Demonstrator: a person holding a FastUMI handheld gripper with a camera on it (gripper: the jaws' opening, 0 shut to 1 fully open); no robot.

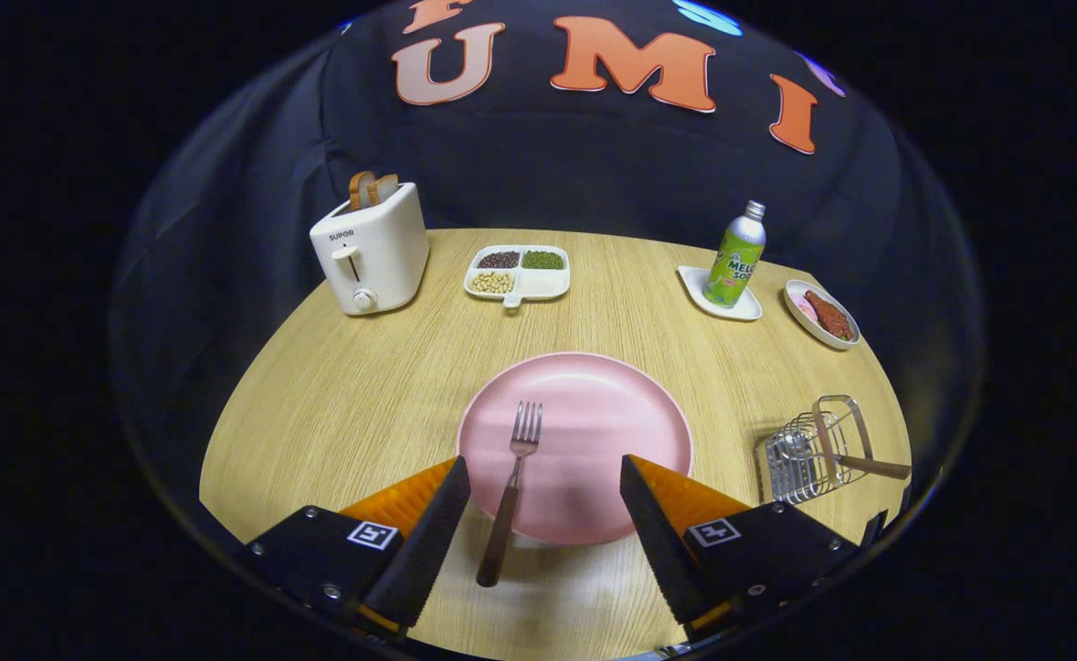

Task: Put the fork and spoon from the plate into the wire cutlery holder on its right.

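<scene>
Spoon (pixel 809 448) looks already in holder (pixel 813 450), hard to tell. Fork (pixel 512 487) left on plate (pixel 621 404). Gripper (pixel 545 514) spread wide, empty, straddling fork handle.

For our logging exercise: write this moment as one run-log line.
tool: open, fork handle between fingers | fork: on pink plate | spoon: in wire holder | left: fork

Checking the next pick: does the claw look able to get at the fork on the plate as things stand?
Probably yes. The claw is open, and the fork lies between its fingers, handle jutting over the pink plate rim toward it. Nothing sits on or across the fork.
</scene>
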